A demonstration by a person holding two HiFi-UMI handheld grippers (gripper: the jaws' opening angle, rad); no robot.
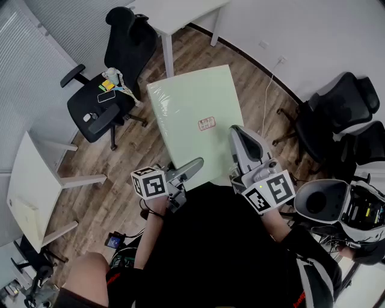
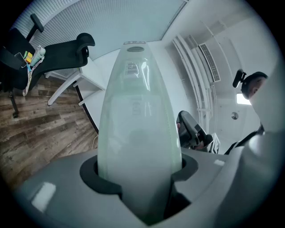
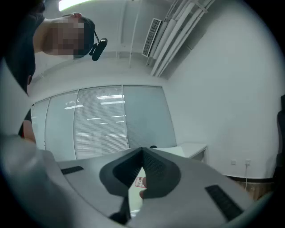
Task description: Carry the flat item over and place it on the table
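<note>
Fingers (image 2: 67, 178) of the left gripper (image 2: 139, 171) are clamped on the pale green flat board (image 2: 136, 111), which fills the gap between the jaws and runs away from the camera edge-on under a glossy plastic wrap. On the right gripper (image 3: 142, 151) the fingers (image 3: 156, 171) meet at their tips in a narrow wedge and pinch the same board (image 3: 136, 189); a sliver of it with a red-printed label (image 3: 140, 181) shows in the slot beneath.

From the head view, the board (image 1: 189, 105) hangs roughly level in the air over the wooden floor (image 1: 114, 174), held by its near edge. The left gripper (image 1: 197, 162) grips the near left corner and the right gripper (image 1: 237, 133) lies along the near right side, just beside the label (image 1: 206, 123). The board's far edge reaches toward the leg of a white table (image 1: 180, 15) at the top of the view and does not rest on it. A black office chair (image 1: 99, 105) with small items on its seat stands to the left of the board, a second white table (image 1: 27, 180) lies further left, and more black chairs (image 1: 343, 111) stand to the right
</note>
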